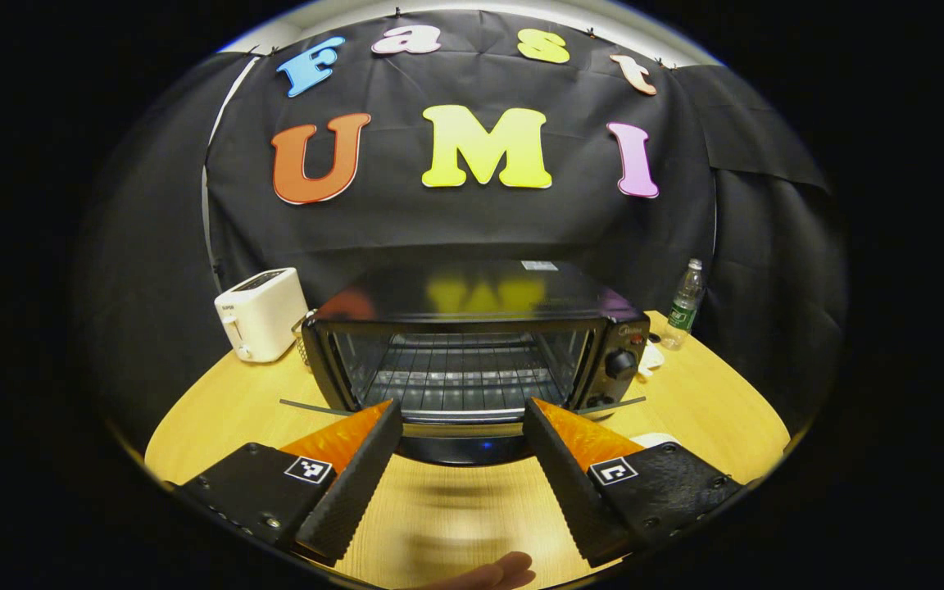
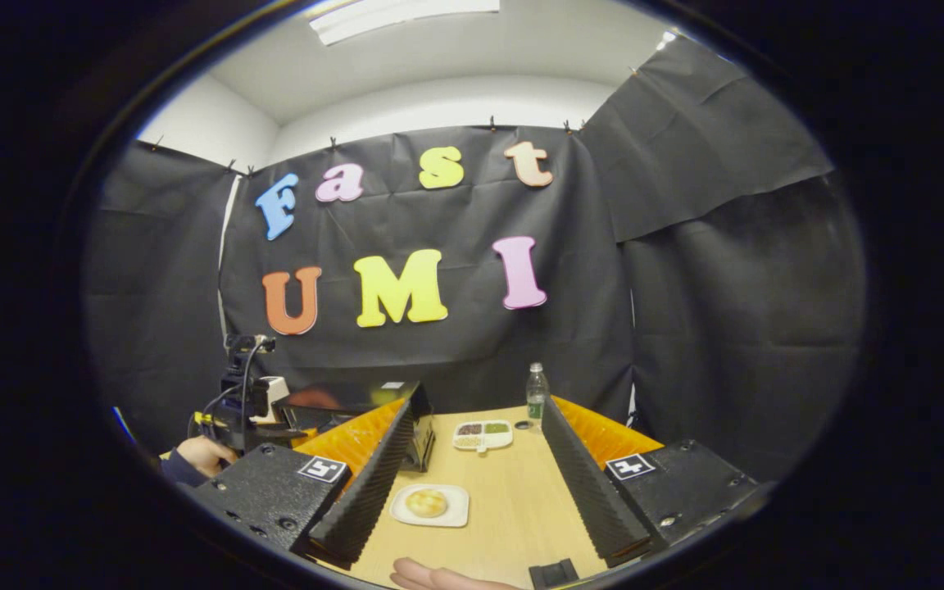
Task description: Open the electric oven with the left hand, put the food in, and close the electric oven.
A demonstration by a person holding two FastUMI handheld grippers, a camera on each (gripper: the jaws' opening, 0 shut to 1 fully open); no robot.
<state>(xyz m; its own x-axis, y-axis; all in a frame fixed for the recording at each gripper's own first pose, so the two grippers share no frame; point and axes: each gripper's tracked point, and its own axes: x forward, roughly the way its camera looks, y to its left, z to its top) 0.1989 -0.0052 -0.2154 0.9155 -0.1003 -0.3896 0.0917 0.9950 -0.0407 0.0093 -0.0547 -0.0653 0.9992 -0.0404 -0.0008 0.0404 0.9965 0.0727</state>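
Facing my left gripper (image 1: pixel 462 414), fingers spread and empty: oven (image 1: pixel 472 352), long axis crosswise, door dropped open toward me. Right gripper (image 2: pixel 480 438) likewise agape; bun (image 2: pixel 426 501) on plate (image 2: pixel 449 517) between its fingers.

No text is legible on any object. The electric oven (image 1: pixel 472 352) carries a small logo above its knob, and the water bottle (image 1: pixel 685 305) a green label, both too blurred to read.

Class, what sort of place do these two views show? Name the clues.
Probably a staged kitchen booth for recording demonstrations: a toaster oven and a toaster on a wooden table, backed by hung black cloth.
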